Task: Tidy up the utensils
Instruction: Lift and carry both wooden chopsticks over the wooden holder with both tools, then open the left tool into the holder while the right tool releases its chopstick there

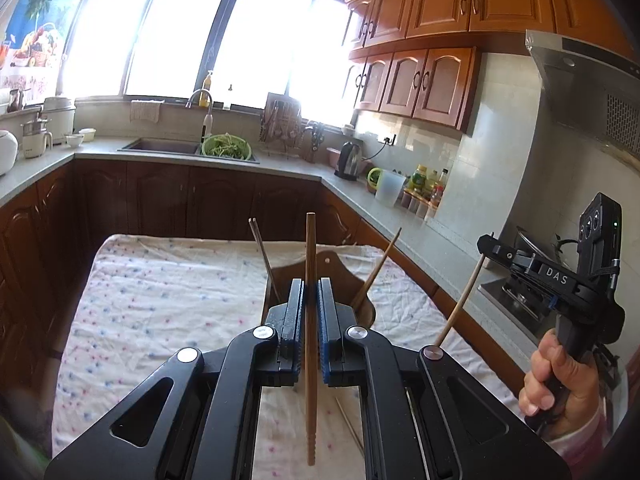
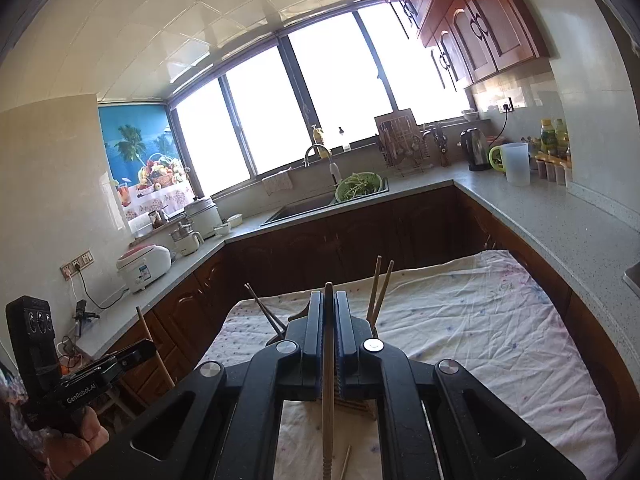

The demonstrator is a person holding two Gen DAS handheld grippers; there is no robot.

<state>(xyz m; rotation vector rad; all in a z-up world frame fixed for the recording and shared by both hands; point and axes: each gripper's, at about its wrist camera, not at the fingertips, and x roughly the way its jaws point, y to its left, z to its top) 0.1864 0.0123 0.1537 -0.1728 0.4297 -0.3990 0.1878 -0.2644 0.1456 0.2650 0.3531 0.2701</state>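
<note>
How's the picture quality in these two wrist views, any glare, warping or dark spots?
Left wrist view: the windows blow out to pure white, the cabinets below sit in shadow, and the fisheye bends the countertop. Right wrist view: the same window glare, a curved ceiling and dark vignetted corners. Both stay sharp on the chopstick in each gripper.

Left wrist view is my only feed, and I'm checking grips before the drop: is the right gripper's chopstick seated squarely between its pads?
Observer: Yes. The right gripper is shut on the right-hand chopstick, which runs straight between the pads.
Operator: Any strays beneath it?
Observer: One loose chopstick lies on the cloth below.
Operator: And my left gripper from outside?
Observer: The left gripper clamps the left-hand chopstick, which sticks out above and below the jaws.
</note>
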